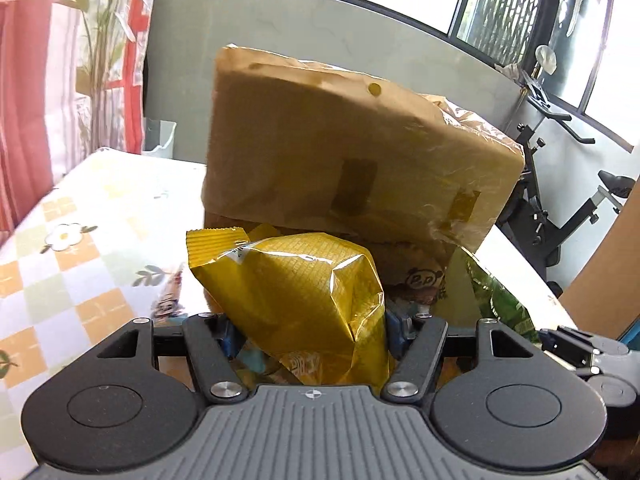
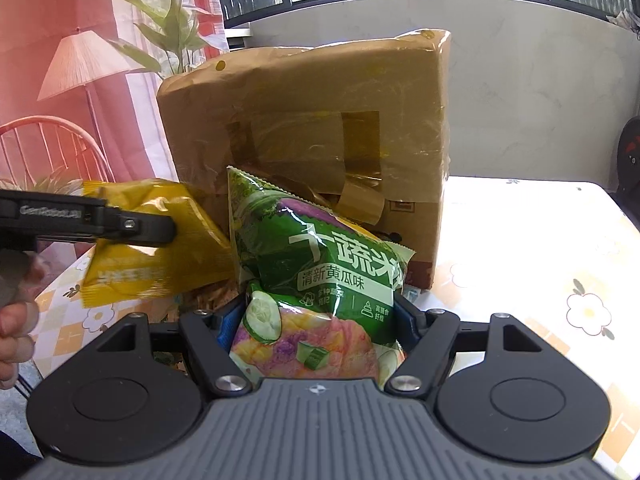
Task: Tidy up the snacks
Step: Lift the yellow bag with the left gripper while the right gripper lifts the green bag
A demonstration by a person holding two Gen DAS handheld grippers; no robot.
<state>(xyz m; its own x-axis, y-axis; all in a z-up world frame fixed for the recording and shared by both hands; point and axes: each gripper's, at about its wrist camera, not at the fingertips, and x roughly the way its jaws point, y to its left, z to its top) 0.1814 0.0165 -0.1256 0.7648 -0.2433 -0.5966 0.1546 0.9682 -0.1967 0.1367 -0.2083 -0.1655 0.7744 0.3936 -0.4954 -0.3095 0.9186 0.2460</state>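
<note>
My left gripper (image 1: 306, 328) is shut on a yellow snack bag (image 1: 292, 292), held above the table in front of a taped brown cardboard box (image 1: 352, 152). My right gripper (image 2: 316, 320) is shut on a green cucumber-flavour snack bag (image 2: 320, 264), held before the same box (image 2: 304, 120). In the right wrist view the left gripper (image 2: 132, 228) shows at left, clamped on the yellow bag (image 2: 160, 248). The green bag's edge (image 1: 500, 300) shows at the right of the left wrist view. Both bags hang close together just in front of the box.
The table carries a checked flower-pattern cloth (image 1: 80, 248), (image 2: 560, 264). A panda-printed pack (image 1: 420, 280) lies at the box's foot. A grey wall panel (image 1: 280, 28) stands behind. An exercise bike (image 1: 560, 200) is at far right; a lamp (image 2: 84, 64) and red chair (image 2: 52, 144) at left.
</note>
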